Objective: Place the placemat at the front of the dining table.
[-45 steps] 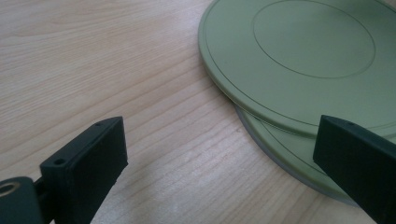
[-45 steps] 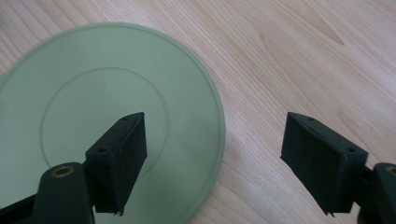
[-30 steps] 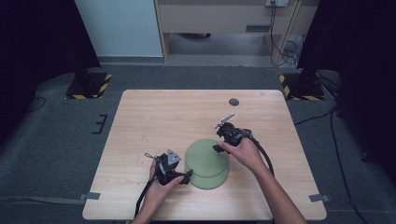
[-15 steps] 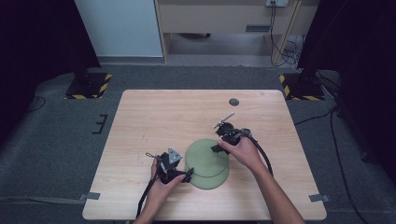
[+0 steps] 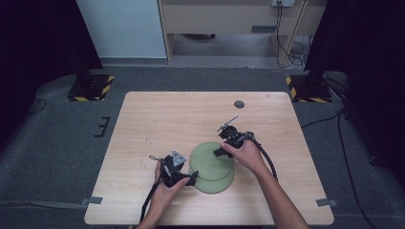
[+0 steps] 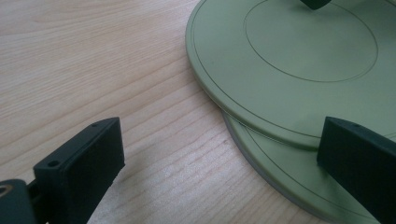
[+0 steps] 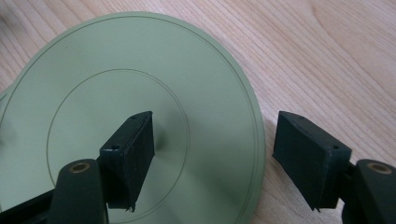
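Observation:
Two flat green plates lie stacked and offset near the table's front. The upper plate (image 5: 209, 159) (image 6: 308, 60) (image 7: 93, 84) overhangs the lower plate (image 5: 217, 185) (image 6: 280, 177) toward the back left. My left gripper (image 5: 190, 179) (image 6: 219, 168) is at the stack's left edge, open. One jaw is over the bare wood and the other above the plates' rims. My right gripper (image 5: 219, 151) (image 7: 219, 158) reaches over the upper plate's right side, open. Its jaws straddle the rim, one above the plate's face and one past its edge, with no pad pressing.
The wooden table (image 5: 157, 119) has a small dark round disc (image 5: 239, 104) near its back edge. Cables trail from both grippers toward the front. Black stands with yellow-striped bases (image 5: 90, 88) sit on the grey floor beyond the back corners.

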Motion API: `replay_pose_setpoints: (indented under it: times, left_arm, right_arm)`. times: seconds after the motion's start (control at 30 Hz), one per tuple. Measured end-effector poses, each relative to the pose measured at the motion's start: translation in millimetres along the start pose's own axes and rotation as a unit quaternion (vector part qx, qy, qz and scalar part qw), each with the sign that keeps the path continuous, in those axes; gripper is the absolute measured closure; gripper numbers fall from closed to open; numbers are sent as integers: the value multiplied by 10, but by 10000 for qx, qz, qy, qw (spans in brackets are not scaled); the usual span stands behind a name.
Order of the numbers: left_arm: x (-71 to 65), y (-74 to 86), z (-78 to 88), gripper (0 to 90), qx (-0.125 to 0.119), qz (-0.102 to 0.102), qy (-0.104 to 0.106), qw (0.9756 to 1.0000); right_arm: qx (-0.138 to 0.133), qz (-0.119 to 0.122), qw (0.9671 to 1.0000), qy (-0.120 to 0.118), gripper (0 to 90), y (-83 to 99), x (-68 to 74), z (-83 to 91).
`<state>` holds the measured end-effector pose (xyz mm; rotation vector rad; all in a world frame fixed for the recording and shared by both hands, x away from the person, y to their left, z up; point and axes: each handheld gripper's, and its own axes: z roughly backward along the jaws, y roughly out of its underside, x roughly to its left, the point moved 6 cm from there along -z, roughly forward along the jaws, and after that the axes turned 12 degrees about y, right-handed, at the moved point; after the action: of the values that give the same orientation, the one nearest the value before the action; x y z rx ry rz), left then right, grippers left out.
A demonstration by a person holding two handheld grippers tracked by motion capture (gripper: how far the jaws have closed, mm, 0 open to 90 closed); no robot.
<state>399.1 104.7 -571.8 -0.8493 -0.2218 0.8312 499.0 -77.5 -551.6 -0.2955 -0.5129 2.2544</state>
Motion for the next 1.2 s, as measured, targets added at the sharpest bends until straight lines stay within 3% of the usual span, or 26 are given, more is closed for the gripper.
replay_pose_setpoints:
  times: [0.37, 0.77, 1.07, 1.2]
  left_arm:
    - [20, 4, 26, 24, -2, 18, -21, 10000]
    - [307, 31, 233, 31, -178, 343, -174, 9991]
    - [391, 41, 308, 31, -145, 278, -243, 9992]
    - [485, 54, 363, 33, -164, 374, -273, 9988]
  right_arm:
    - [95, -192, 9995, -227, 265, 15, -31, -46]
    - [-53, -362, 9986, -374, 246, 48, -58, -68]
    - [-33, -314, 9984, -478, 278, 56, -30, -56]
    - [-108, -396, 9973, -613, 256, 51, -39, -62]
